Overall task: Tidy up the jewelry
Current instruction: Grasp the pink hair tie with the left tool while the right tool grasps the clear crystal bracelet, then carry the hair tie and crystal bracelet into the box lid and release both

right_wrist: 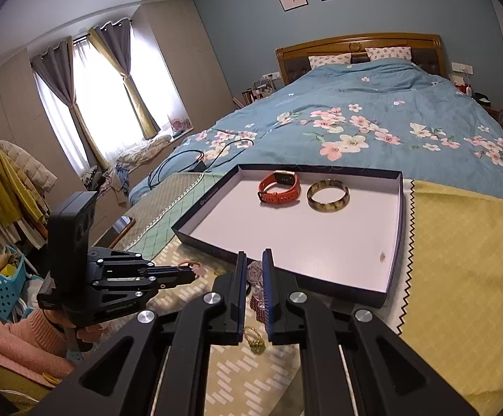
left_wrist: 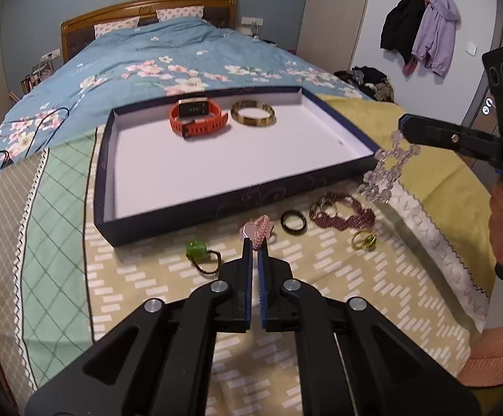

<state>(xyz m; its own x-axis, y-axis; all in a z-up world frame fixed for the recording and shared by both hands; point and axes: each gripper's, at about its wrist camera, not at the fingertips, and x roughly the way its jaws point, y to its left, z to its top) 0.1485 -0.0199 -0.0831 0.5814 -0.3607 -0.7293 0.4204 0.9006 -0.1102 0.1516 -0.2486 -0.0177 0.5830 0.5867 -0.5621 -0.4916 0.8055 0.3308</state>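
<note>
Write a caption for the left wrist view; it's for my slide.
Left gripper shut on a pink braided bracelet; right gripper lifts a clear bead bracelet beside the tray.

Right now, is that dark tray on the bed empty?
No. The tray holds an orange watch and a golden bangle; the remaining jewelry lies outside.

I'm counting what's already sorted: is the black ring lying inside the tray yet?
No, the black ring lies on the patterned cloth in front of the tray, which holds only the orange watch and the amber bangle.

Orange watch [left_wrist: 196,118], tortoiseshell bangle [left_wrist: 253,113] (amber-brown), blue floral quilt [left_wrist: 168,55].
</note>
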